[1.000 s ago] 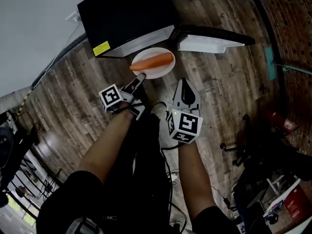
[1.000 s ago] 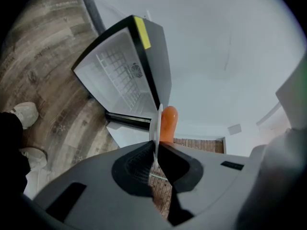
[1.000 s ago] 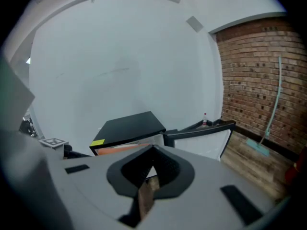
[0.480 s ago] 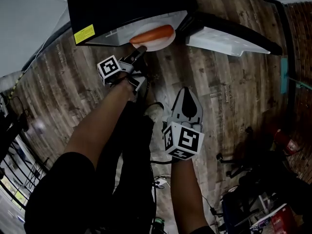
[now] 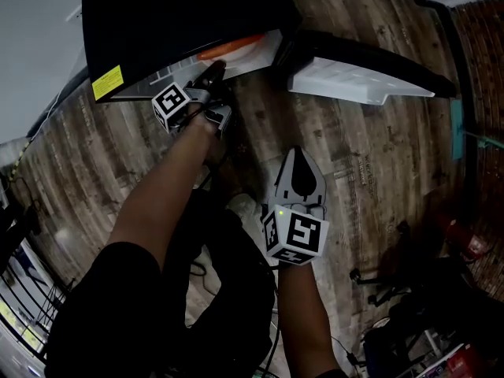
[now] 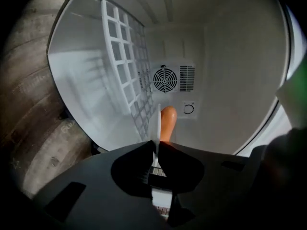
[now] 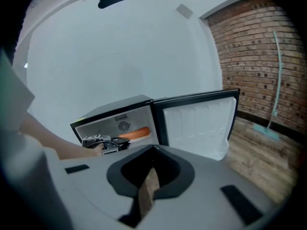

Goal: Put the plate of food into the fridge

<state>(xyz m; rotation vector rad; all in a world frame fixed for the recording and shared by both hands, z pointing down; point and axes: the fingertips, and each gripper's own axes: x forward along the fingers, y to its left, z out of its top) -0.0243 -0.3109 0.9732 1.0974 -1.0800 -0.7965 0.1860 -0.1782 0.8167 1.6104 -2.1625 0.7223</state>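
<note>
A white plate (image 5: 250, 48) carrying a long orange piece of food (image 5: 230, 47) sits partly inside the open black mini fridge (image 5: 181, 22). My left gripper (image 5: 214, 71) is shut on the plate's near rim. In the left gripper view the plate (image 6: 157, 123) shows edge-on with the food (image 6: 168, 122) beside it, in front of the fridge's white back wall and fan vent (image 6: 165, 79). My right gripper (image 5: 299, 156) hangs back over the wooden floor, shut with nothing in it. In the right gripper view the food (image 7: 136, 133) lies in the fridge opening.
The fridge door (image 5: 358, 73) stands open to the right, its white inner side (image 7: 196, 123) showing. A white wire shelf (image 6: 124, 75) runs along one side of the compartment. A brick wall (image 7: 254, 61) and a teal-handled tool (image 7: 276, 80) stand to the right.
The left gripper has carried the plate forward and down, from in front of the fridge into its opening. The right gripper has sunk lower and stays behind, near the person's legs.
</note>
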